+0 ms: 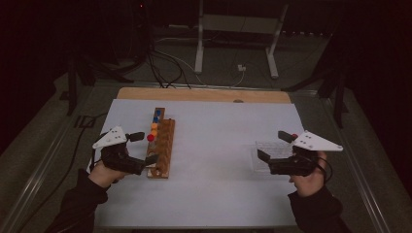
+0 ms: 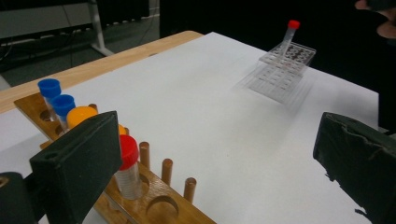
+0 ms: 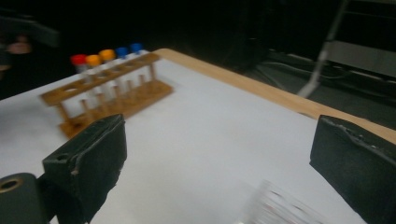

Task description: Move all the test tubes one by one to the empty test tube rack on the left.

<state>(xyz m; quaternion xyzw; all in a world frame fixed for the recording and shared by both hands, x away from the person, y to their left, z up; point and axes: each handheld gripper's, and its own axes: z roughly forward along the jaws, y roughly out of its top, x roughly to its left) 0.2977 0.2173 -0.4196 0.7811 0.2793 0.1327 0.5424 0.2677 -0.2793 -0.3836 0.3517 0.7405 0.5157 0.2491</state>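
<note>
Your left gripper (image 1: 145, 148) sits at the near left of the white table cover (image 1: 218, 194), its black jaws spread wide with nothing pressed between the pads. The jaws reach around the near end of the long wooden test-tube rack (image 1: 162, 145), one on either side of the red-capped clear plastic tube (image 2: 127, 168) that stands upright in a rack hole; in your left gripper view the tube stands free just beside the left jaw. Behind that tube, further along the rack, stand two orange-capped tubes (image 2: 80, 116) and then two blue-capped tubes (image 2: 56, 95), all upright. Your right gripper (image 1: 273, 146) hovers at the right side of the table, jaws also parted and empty, right by the clear plastic grid rack (image 1: 267, 153). A slim tube with a red cap (image 2: 289, 37) stands tilted in that clear rack, seen best from your left gripper view. The right gripper view is blurred, so the clear rack appears there as what is probably just its edge (image 3: 275, 205) low between the jaws.
</note>
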